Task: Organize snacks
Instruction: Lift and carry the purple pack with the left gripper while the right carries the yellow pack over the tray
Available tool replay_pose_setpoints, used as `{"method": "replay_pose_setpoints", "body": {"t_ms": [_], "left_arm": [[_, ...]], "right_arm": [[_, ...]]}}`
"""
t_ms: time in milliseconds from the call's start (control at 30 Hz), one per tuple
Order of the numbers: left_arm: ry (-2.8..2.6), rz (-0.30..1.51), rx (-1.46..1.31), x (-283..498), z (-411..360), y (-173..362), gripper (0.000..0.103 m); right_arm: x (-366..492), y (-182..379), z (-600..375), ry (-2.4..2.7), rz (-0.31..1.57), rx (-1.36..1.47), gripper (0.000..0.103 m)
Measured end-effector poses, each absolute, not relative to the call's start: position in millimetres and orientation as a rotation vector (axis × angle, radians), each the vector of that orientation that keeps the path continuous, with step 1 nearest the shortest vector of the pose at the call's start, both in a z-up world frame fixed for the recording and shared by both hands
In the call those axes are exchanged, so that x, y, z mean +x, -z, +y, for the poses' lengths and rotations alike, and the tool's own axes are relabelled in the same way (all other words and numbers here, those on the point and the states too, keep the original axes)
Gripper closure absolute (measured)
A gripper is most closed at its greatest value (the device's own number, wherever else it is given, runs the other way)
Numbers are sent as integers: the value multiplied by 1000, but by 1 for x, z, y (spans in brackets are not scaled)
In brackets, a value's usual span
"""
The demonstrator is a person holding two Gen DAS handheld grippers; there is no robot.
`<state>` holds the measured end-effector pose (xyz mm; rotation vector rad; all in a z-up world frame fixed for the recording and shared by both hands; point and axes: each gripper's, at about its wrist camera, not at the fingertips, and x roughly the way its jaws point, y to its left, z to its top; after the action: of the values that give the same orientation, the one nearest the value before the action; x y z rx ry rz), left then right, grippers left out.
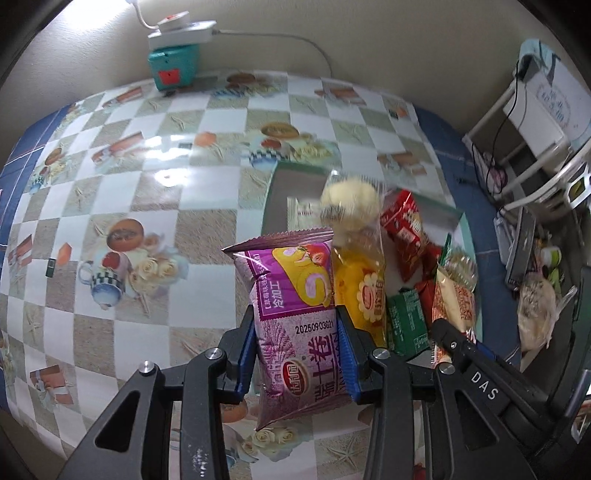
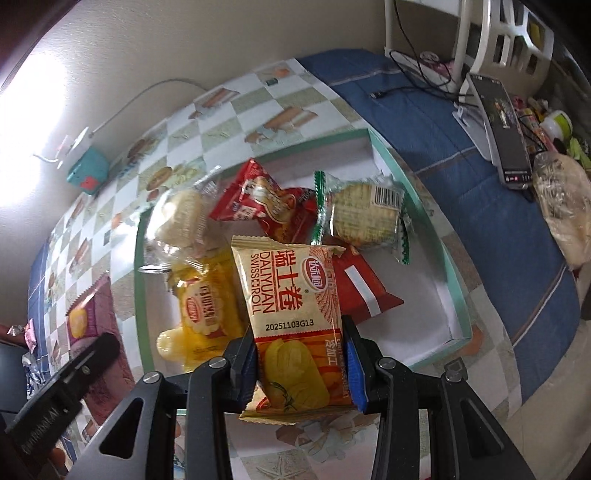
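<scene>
Here, in the left wrist view, the left gripper [image 1: 301, 354] clamps a purple Swiss roll packet [image 1: 295, 314] above the checkered tablecloth [image 1: 147, 184]. Meanwhile, in the right wrist view, the right gripper [image 2: 301, 365] pinches an orange Swiss roll packet [image 2: 295, 317] over the green-rimmed tray [image 2: 448, 266] of snacks.

My surface [image 1: 155, 192] wears a glossy checked cloth printed with teapots and roses, laid over a blue cover [image 2: 480, 206]. Directly on it I see a shallow green-rimmed tray [image 2: 448, 258] full of snack packets, a teal box [image 1: 173, 66] at the wall carrying a white power strip [image 1: 184, 31], and a black phone [image 2: 506, 129] on the blue part.
</scene>
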<state>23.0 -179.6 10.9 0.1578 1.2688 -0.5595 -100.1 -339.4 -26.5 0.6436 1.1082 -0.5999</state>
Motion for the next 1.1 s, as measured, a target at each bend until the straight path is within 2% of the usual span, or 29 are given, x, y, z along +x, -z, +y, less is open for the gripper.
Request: {"method": "replay_pose_setpoints", "body": {"t_ms": [367,933,1100], "left_arm": [[541,1330,145,31,-184,13,62],[572,1343,132,35,-190,18,61],[567,1360,116,37,-189,21,46]], "right_arm": [[-92,40,-340,592,1136,640,61],[-86,44,-339,592,1154,624,60],[-85,45,-339,589,1163,620,58]]}}
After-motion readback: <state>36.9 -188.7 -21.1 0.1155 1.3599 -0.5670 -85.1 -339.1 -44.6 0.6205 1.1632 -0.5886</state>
